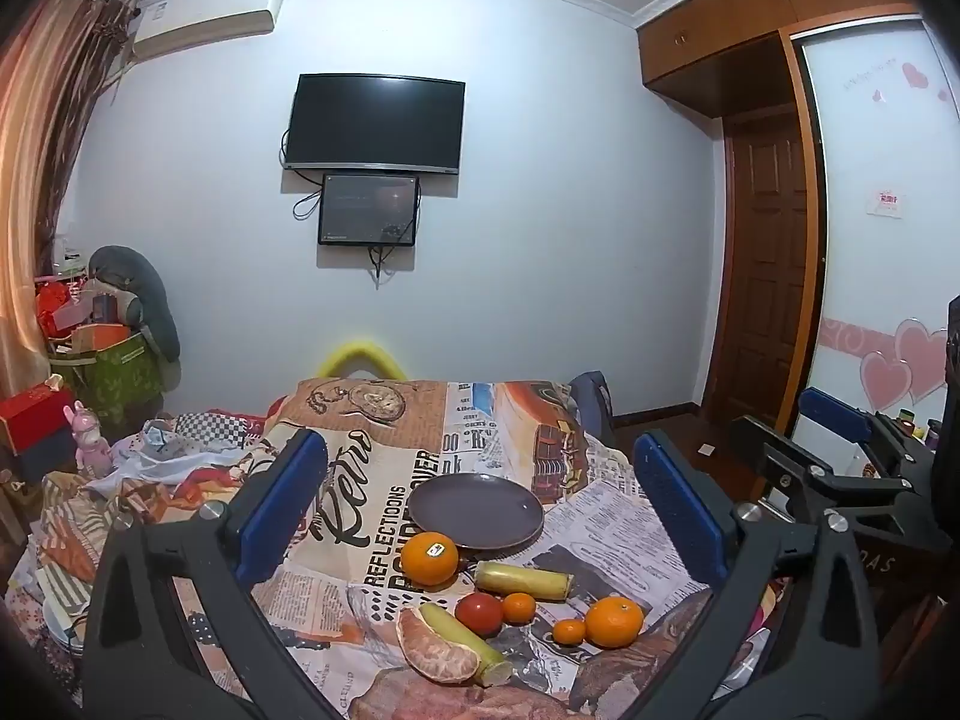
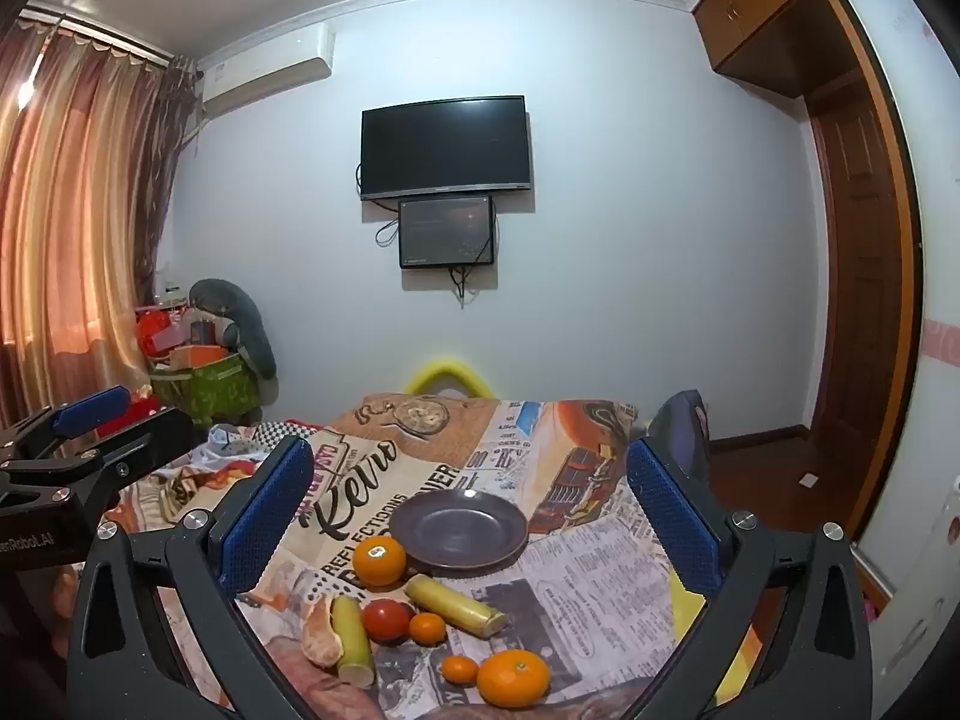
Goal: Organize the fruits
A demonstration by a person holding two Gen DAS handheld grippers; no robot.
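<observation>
Over on the left, a heap of boxes and bags (image 1: 102,354) sits under striped curtains (image 2: 78,228). Both grippers, left gripper (image 1: 474,480) and right gripper (image 2: 468,492), hang with blue-padded fingers spread wide, holding nothing. Between them: peeled orange segment (image 1: 435,651), red tomato (image 1: 478,613), sticker-marked orange (image 1: 429,558) touching an empty round grey plate (image 1: 474,510), all on a retro newspaper-print cloth (image 1: 366,462). Black wall television (image 1: 375,123) behind, brown wooden door (image 1: 765,264) right.

The desk (image 1: 384,468), covered by a printed cloth (image 1: 606,516), carries a dark plate (image 1: 480,507) at frame centre. Oranges (image 1: 429,558), a tomato (image 1: 478,613) and yellow-green stalks (image 1: 522,581) lie lower centre.
</observation>
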